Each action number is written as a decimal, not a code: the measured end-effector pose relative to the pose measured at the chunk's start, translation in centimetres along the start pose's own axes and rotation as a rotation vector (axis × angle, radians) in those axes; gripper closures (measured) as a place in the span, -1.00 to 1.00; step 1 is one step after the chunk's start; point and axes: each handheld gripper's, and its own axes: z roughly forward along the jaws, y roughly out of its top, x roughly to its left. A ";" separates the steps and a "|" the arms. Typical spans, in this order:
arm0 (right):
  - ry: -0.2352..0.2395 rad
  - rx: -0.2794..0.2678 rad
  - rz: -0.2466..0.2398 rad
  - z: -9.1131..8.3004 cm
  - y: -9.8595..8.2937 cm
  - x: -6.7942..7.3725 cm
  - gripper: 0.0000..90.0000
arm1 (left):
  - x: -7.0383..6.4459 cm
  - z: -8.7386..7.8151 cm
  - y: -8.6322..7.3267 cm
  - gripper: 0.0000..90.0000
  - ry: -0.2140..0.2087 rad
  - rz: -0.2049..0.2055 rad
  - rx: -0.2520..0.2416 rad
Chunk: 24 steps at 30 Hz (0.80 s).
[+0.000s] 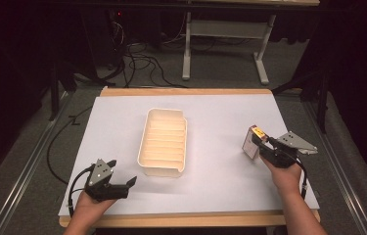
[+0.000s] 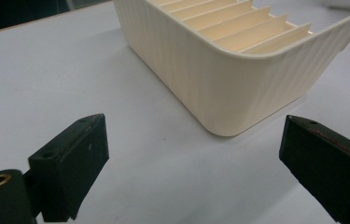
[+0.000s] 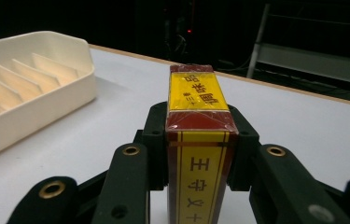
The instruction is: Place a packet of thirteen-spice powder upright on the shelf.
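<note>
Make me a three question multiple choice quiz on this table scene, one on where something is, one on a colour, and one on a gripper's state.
1. Where is the cream tray? A mid-table B far right edge C on the floor
2. The box in the right gripper is: A blue and white B red and yellow C green
3. The left gripper is: A shut on the tray B open, holding nothing C shut on the box

A: it stands mid-table between the grippers.
B: red panels and yellow labels.
B: jaws wide apart, short of the tray's corner.

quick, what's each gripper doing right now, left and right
Left gripper: open, holding nothing, near the corner of the cream tray.
Right gripper: closed on the red and yellow box.
</note>
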 end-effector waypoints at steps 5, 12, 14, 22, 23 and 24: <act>0.040 -0.013 -0.017 0.4 0.7 0.5 0.52 | 0.0 0.0 0.1 -0.80 0.002 0.000 -0.003; 0.100 -0.031 -0.039 1.4 2.0 1.8 0.52 | 0.2 -0.1 0.1 -0.80 0.002 0.002 -0.003; 0.122 -0.038 -0.042 1.6 2.3 2.0 0.52 | 0.3 -0.1 0.1 -0.80 0.003 0.004 -0.002; 0.212 -0.062 -0.092 3.0 4.2 3.3 0.52 | 0.3 -0.3 0.3 -0.80 0.003 0.001 -0.011; 0.230 -0.066 -0.092 3.4 4.6 3.5 0.52 | 0.3 -0.4 0.4 -0.80 0.004 0.000 -0.015; 0.238 -0.070 -0.095 3.6 4.8 3.5 0.52 | 0.3 -0.5 0.4 -0.80 0.004 -0.001 -0.016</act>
